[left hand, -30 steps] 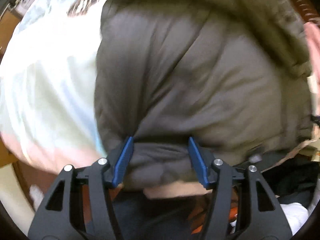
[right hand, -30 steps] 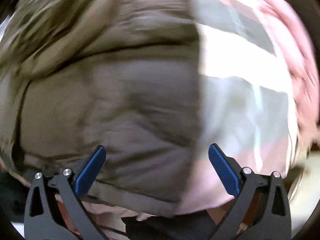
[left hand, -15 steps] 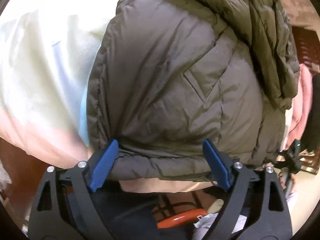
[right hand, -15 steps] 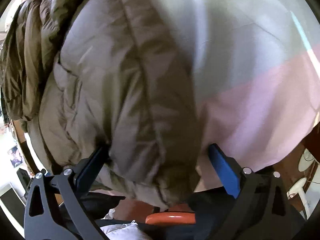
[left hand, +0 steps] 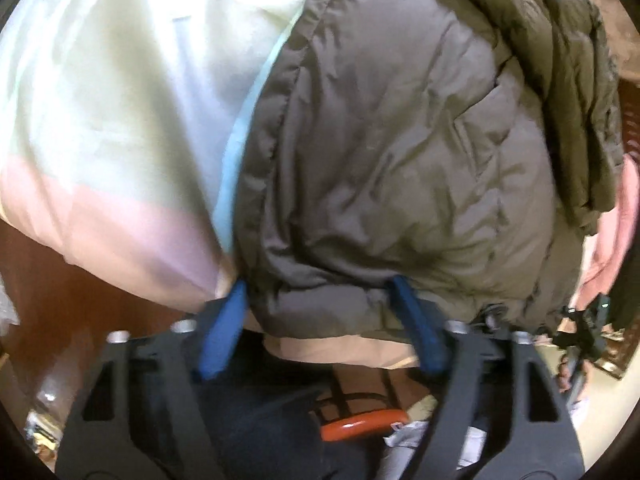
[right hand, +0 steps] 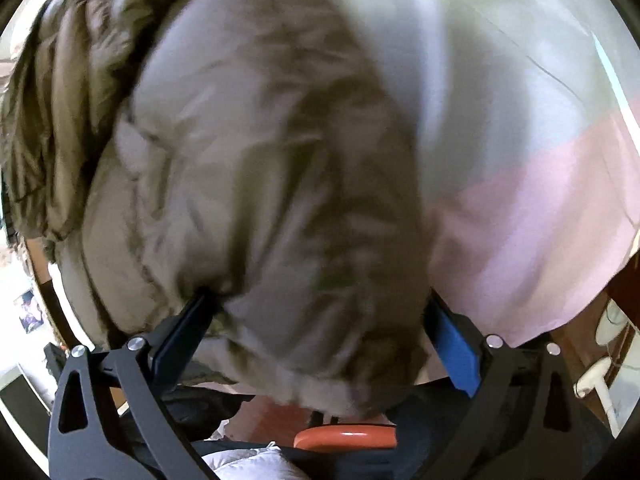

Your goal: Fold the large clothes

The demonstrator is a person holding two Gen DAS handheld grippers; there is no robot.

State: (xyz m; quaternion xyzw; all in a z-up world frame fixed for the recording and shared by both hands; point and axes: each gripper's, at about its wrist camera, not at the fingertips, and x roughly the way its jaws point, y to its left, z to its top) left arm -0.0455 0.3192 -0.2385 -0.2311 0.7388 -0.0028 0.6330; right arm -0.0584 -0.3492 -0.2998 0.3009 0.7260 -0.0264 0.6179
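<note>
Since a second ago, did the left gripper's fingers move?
Yes. The left gripper opened wider, then narrowed again around the jacket hem, now at the hem's left corner.

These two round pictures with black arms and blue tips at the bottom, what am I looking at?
Each picture comes from a fisheye camera mounted on a handheld grasping tool; a person holds one in each hand. One view looks along the left tool, the other along the right tool. The blue parts are its finger pads. Both tools straddle the near hem of an olive-grey puffer jacket, with padding bunched between the fingers. The jacket lies on a pastel sheet with pale and pink bands. Whether the right tool is really pinching is blurred.
</note>
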